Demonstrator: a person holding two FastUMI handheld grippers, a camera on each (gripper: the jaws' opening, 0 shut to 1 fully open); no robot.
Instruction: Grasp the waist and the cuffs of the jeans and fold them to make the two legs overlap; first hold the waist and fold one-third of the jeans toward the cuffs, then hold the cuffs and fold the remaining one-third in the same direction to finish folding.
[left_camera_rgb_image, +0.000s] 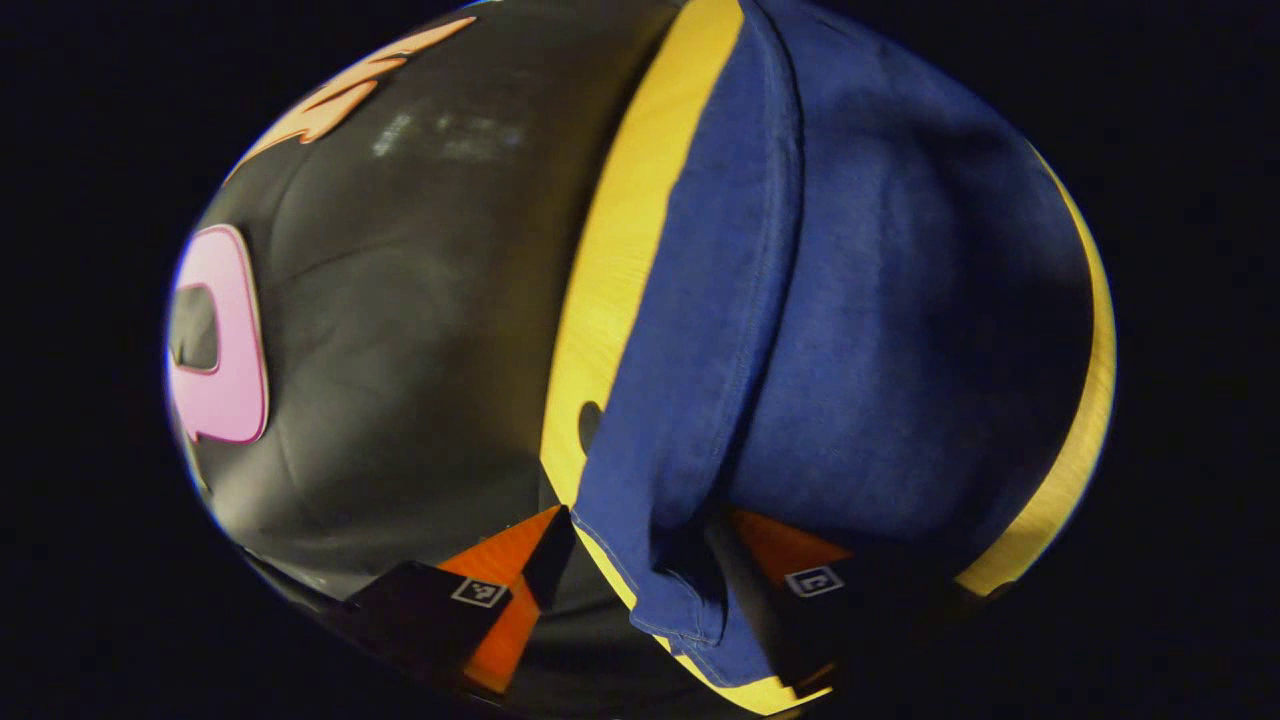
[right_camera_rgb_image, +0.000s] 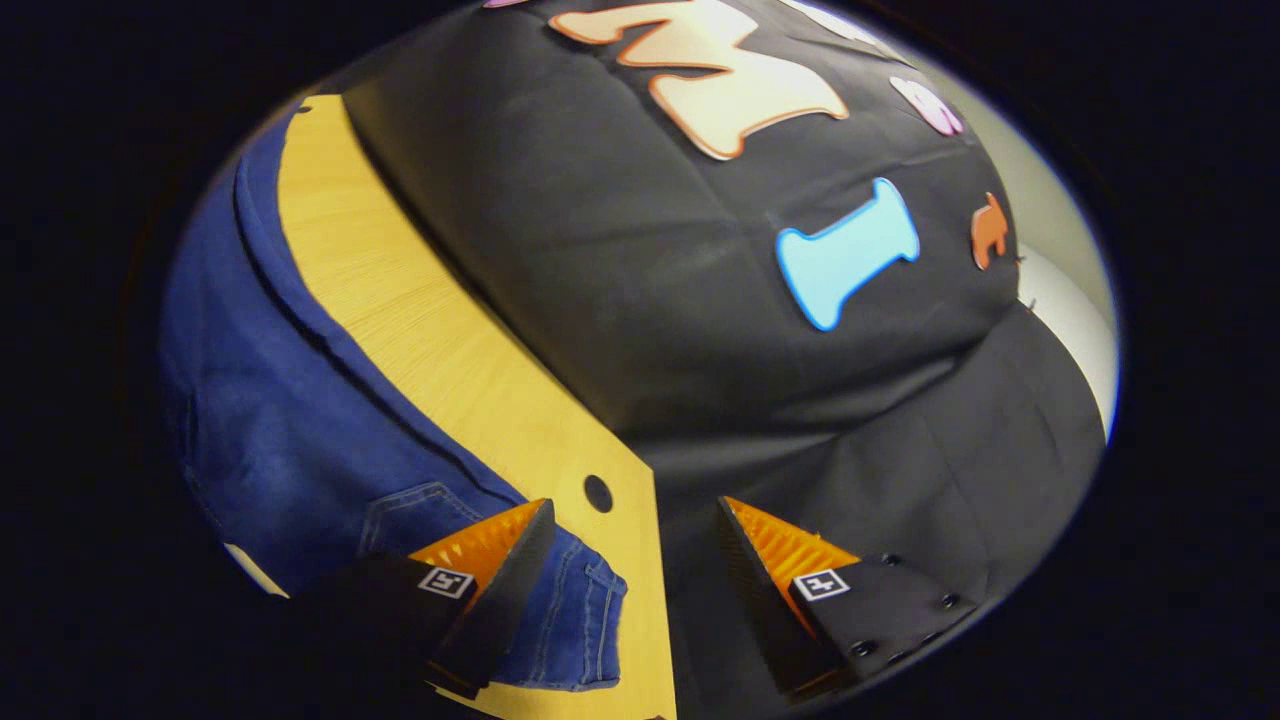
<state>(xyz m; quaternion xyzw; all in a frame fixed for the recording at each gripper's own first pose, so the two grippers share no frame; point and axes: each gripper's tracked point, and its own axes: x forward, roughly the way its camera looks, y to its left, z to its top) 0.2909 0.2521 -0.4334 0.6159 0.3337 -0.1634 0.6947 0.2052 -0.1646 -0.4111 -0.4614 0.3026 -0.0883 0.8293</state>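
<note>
We find the left gripper (left_camera_rgb_image: 640, 560) wide open, straddling the jeans (left_camera_rgb_image: 850, 330) hem on the table (left_camera_rgb_image: 610, 270). We find the right gripper (right_camera_rgb_image: 635, 545) wide open, holding nothing, at the waist corner.

Blue jeans (left_camera_rgb_image: 860, 330) lie on yellow wooden table (right_camera_rgb_image: 440, 340)

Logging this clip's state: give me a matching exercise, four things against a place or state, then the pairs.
Things:
1. left gripper
2. right gripper
3. jeans
4. round hole

States:
A. in the wooden table near its corner
B. open, cuff hem between its fingers
C. blue, spread on the table
D. open, over the waist corner at the table's edge

Pairs: 1-B, 2-D, 3-C, 4-A
</note>
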